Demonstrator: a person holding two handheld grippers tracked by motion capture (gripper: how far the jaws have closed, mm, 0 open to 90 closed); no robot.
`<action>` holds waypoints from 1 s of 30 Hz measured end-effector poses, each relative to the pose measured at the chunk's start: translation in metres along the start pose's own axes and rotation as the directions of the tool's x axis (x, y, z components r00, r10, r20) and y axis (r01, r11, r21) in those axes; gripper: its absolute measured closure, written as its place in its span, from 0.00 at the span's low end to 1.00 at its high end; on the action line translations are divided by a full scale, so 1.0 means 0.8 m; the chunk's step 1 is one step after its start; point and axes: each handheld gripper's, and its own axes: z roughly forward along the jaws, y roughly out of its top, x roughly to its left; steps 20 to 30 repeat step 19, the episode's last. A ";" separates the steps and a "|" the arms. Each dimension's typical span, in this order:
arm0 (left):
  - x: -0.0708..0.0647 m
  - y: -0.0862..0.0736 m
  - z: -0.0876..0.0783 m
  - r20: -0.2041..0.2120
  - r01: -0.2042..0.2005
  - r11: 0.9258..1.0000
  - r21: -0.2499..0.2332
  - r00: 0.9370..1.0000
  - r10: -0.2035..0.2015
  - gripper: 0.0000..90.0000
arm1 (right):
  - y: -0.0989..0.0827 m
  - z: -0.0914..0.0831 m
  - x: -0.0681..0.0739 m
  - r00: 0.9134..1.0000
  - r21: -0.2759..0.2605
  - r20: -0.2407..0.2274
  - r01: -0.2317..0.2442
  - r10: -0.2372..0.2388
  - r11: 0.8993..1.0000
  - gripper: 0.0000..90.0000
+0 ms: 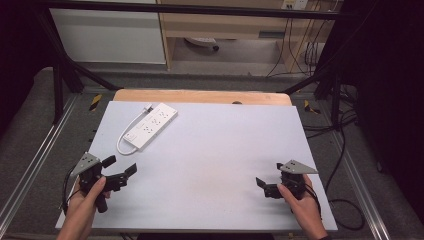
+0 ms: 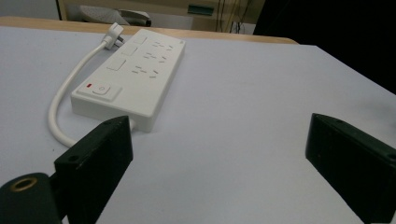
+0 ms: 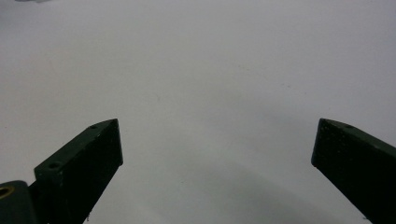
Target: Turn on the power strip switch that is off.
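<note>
A white power strip (image 1: pixel 152 125) lies at the far left of the white table top (image 1: pixel 215 150), its cord (image 1: pixel 126 134) looped beside it and its plug (image 1: pixel 148 107) resting by its far end. My left gripper (image 1: pixel 120 165) is held at the near left, open and empty, a short way in front of the strip. In the left gripper view the power strip (image 2: pixel 135 79) with its switch (image 2: pixel 101 89) lies just beyond the wide-apart jaws of the left gripper (image 2: pixel 219 128). My right gripper (image 1: pixel 270 174) sits at the near right, open, and the right gripper (image 3: pixel 218 130) has bare table between its jaws.
A wooden strip (image 1: pixel 200 96) borders the table's far edge. Metal rails (image 1: pixel 35 155) run along both sides, and black frame posts (image 1: pixel 58 85) stand at the far corners. Cables (image 1: pixel 345 205) lie on the floor at the right.
</note>
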 end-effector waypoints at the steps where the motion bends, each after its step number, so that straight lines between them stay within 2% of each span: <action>1: -0.001 -0.002 0.000 0.002 -0.001 1.000 0.003 1.000 0.001 0.08 | 0.000 0.000 0.000 1.000 0.000 0.000 -0.001 0.001 1.000 0.03; 7: -0.007 -0.015 0.000 0.011 -0.015 0.999 0.031 1.000 0.015 0.08 | 0.000 0.000 0.000 1.000 0.003 0.001 -0.003 0.003 1.000 0.03; 13: -0.019 -0.034 0.002 0.040 -0.031 0.996 0.082 0.999 0.028 0.08 | -0.001 0.001 -0.001 1.000 0.005 0.009 0.001 -0.002 1.000 0.03; 17: -0.023 -0.045 0.002 0.061 -0.014 0.995 0.099 0.998 0.008 0.08 | -0.003 0.003 -0.003 0.999 0.028 0.040 -0.005 0.004 1.000 0.03; 19: -0.022 -0.046 0.003 0.065 0.008 0.995 0.104 0.998 -0.015 0.08 | -0.005 0.007 -0.006 0.997 0.059 0.077 -0.002 -0.002 0.998 0.03; 30: -0.022 -0.046 0.003 0.065 0.008 0.995 0.104 0.998 -0.015 0.08 | -0.005 0.007 -0.006 0.997 0.059 0.077 -0.002 -0.002 0.998 0.03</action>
